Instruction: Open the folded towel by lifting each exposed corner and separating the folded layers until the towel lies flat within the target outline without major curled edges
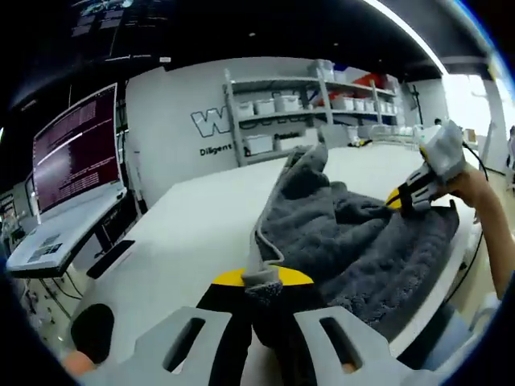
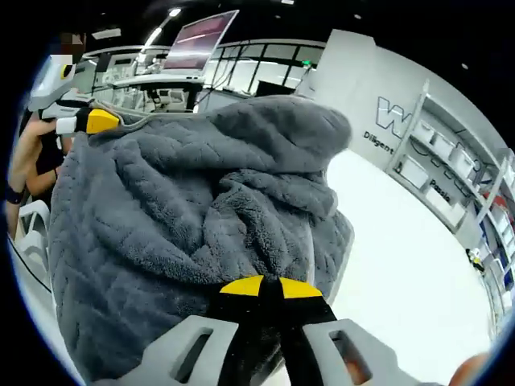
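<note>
Left gripper view: my left gripper [image 1: 264, 283] pinches a corner of the thick grey plush towel [image 1: 354, 241].
Right gripper [image 2: 269, 287]: clamped on the opposite edge.
Towel: bunched on the white table [image 1: 193, 233].
Handling: soft, limp, probably heavy; I'd grip the hems.

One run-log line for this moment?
towel: bunched, lifted | left hand-held gripper: shut on towel | right hand-held gripper: shut on towel | table: white

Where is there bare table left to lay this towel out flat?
In the left gripper view, the white table lies bare left of the gray towel, toward the monitor, and beyond it toward the shelves. The near edge is crowded: left gripper and right gripper both pinch the towel there.
</note>
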Available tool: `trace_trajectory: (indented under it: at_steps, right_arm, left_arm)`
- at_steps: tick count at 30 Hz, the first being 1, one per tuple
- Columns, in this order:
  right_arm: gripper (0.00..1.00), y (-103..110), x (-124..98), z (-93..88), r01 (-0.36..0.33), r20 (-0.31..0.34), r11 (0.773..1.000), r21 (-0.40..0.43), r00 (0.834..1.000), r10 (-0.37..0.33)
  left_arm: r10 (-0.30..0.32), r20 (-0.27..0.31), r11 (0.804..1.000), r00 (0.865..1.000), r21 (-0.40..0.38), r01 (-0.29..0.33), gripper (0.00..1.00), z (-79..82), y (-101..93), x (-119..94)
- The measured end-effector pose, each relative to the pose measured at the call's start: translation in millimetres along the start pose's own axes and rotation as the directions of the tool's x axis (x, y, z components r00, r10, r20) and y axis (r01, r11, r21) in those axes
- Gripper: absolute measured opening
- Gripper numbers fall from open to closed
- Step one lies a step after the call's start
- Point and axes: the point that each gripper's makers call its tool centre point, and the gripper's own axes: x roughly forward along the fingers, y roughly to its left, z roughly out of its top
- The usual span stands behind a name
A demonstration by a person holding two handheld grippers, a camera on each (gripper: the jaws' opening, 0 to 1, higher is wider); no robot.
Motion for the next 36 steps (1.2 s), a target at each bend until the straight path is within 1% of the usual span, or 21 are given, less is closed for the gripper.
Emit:
trace_trajectory:
  at_steps: [3,5,7,11,12,13,15,17,18,19,22,23,25,26,27,29,30,31,32,34,36]
  right_arm:
    - [0.01,0.7,-9.9,-7.4,0.036,-0.022,0.999,0.012,0.999,-0.035]
    - [0.01,2.8,-14.3,-10.3,0.053,-0.035,0.999,0.006,0.998,-0.052]
    - [0.01,-0.6,-14.3,-11.6,0.067,-0.044,0.998,-0.001,0.997,-0.067]
    - [0.01,-0.3,-17.7,-14.4,0.084,-0.047,0.996,0.006,0.995,-0.083]
    - [0.01,-1.5,-15.7,-13.5,0.080,-0.046,0.997,0.000,0.996,-0.080]
    - [0.01,-3.5,-13.2,-12.4,0.076,-0.044,0.997,-0.006,0.996,-0.076]
    - [0.01,-9.2,-7.8,-10.7,0.069,-0.040,0.997,-0.015,0.997,-0.070]
    - [0.01,-16.2,-0.9,-8.9,0.068,-0.037,0.997,-0.028,0.997,-0.069]
    - [0.01,-20.0,2.6,-7.8,0.069,-0.039,0.997,-0.033,0.997,-0.070]
    - [0.01,-22.2,4.3,-7.5,0.069,-0.046,0.997,-0.040,0.996,-0.071]
    - [0.01,-30.0,10.8,-6.5,0.060,-0.093,0.990,-0.125,0.993,-0.072]
    - [0.02,-31.6,13.2,-5.5,0.053,-0.104,0.987,-0.153,0.992,-0.069]
    - [0.02,-36.1,19.1,-3.5,0.049,-0.110,0.983,-0.175,0.991,-0.069]
    - [0.02,-40.5,23.7,-2.5,0.047,-0.107,0.981,-0.188,0.992,-0.068]
    - [0.02,-43.5,26.0,-2.1,0.045,-0.105,0.981,-0.191,0.992,-0.066]
    - [0.02,-50.7,31.6,-0.4,0.033,-0.091,0.980,-0.195,0.994,-0.051]
    - [0.02,-51.6,33.8,1.2,0.006,-0.077,0.980,-0.197,0.997,-0.022]
    - [0.02,-52.2,34.5,1.8,-0.012,-0.067,0.982,-0.186,0.998,0.000]
    - [0.03,-52.5,33.7,2.4,-0.032,-0.055,0.984,-0.177,0.998,0.023]
    - [0.08,-55.9,31.9,3.4,-0.045,-0.024,0.988,-0.150,0.999,0.042]
    - [0.17,-59.6,23.9,6.0,-0.048,0.029,0.994,-0.096,0.998,0.051]
  left_arm:
    - [0.009,-0.035,1.000,0.999,0.003,-0.009,0.04,-9.0,-2.1,0.9]
    - [0.018,-0.059,1.000,0.998,0.021,-0.017,0.04,-14.5,-6.4,0.1]
    - [0.016,-0.082,0.999,0.996,0.036,-0.013,0.04,-18.9,-12.7,-2.2]
    - [0.018,-0.091,0.998,0.996,0.062,-0.012,0.04,-20.8,-18.5,-8.0]
    - [0.008,-0.085,0.998,0.996,0.059,-0.003,0.05,-20.9,-18.1,-7.5]
    - [-0.016,-0.075,0.999,0.997,0.037,0.018,0.06,-21.0,-19.2,-6.0]
    - [-0.063,-0.046,0.998,0.997,-0.035,0.061,0.08,-18.5,-21.0,-4.3]
    - [-0.105,-0.021,0.991,0.994,-0.086,0.103,0.12,-14.6,-22.1,-3.2]
    - [-0.120,-0.024,0.988,0.993,-0.097,0.117,0.14,-14.6,-23.0,-2.9]
    - [-0.127,-0.025,0.987,0.992,-0.098,0.124,0.18,-14.1,-22.0,-2.5]
    - [-0.143,-0.035,0.985,0.989,-0.107,0.139,0.27,-14.4,-19.9,-2.4]
    - [-0.144,-0.033,0.985,0.989,-0.105,0.140,0.29,-15.0,-18.6,-3.9]
    - [-0.155,-0.025,0.982,0.988,-0.117,0.152,0.34,-14.7,-16.7,-6.2]
    - [-0.161,-0.014,0.977,0.987,-0.141,0.157,0.36,-13.1,-14.9,-8.8]
    - [-0.157,-0.010,0.977,0.988,-0.147,0.154,0.39,-12.2,-12.6,-10.5]
    - [-0.134,-0.001,0.981,0.991,-0.145,0.132,0.46,-7.6,-3.7,-15.9]
    - [-0.130,-0.005,0.983,0.992,-0.132,0.128,0.50,-6.8,-1.9,-17.1]
    - [-0.135,-0.020,0.985,0.991,-0.107,0.132,0.56,-7.0,-1.2,-18.5]
    - [-0.144,-0.022,0.986,0.989,-0.091,0.141,0.59,-5.3,-2.2,-19.9]
    - [-0.161,0.000,0.984,0.987,-0.079,0.160,0.63,2.2,-6.0,-23.4]
    - [-0.186,0.027,0.980,0.982,-0.067,0.187,0.66,10.6,-12.4,-26.9]
